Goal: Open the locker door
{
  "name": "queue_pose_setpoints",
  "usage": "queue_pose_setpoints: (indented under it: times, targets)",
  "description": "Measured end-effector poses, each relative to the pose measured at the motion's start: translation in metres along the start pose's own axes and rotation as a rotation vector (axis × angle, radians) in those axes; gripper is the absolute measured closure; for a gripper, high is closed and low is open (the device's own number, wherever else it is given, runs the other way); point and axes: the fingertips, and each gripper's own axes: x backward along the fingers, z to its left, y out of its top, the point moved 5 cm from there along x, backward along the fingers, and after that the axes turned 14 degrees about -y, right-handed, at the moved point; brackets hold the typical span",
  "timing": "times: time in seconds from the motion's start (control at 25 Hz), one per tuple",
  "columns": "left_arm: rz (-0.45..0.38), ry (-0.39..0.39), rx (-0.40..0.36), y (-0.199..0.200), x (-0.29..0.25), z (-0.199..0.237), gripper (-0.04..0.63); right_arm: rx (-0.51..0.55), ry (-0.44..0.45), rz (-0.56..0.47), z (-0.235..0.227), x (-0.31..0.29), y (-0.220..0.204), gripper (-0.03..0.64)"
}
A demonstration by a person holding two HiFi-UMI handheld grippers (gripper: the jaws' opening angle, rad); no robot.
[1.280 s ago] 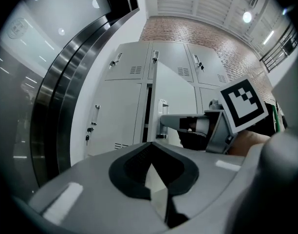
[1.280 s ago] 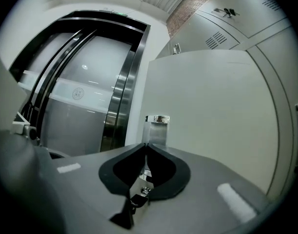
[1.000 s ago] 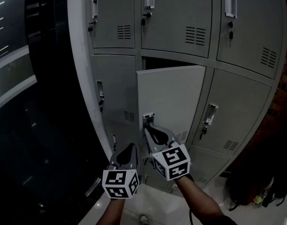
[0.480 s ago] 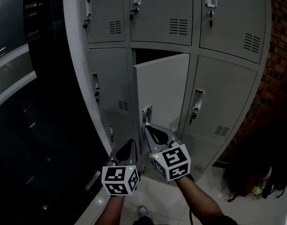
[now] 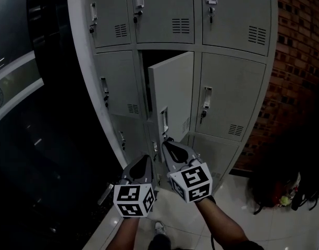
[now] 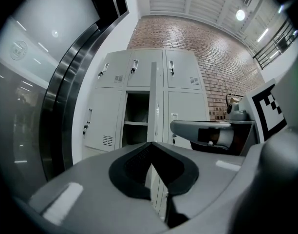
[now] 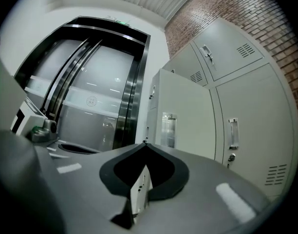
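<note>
Middle locker door (image 5: 172, 95) stands swung out from the grey locker bank (image 5: 232, 95). The right claw (image 5: 166, 141), jaws pressed fully together, sits at the door's lower free corner. The left claw (image 5: 146, 159), also closed and empty, hangs just beside it.

Public building's locker corner, grey steel lockers (image 5: 230, 95), brick wall (image 5: 300, 46) (glossy tiled floor (image 5: 243, 212))

Head view looks steeply down, close, on the grey metal locker bank (image 5: 232, 92); both gripper views look upward along their jaws — sharing its half-open middle door (image 5: 172, 92).
</note>
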Motion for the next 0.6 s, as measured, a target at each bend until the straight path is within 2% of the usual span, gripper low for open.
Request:
queue_pose_setpoints:
  times: [0.6]
  targets:
    - [0.022,-0.02,-0.012,-0.002,0.057,-0.055,0.59,-0.035,-0.048,0.018,0.021,0.086,-0.004,0.612]
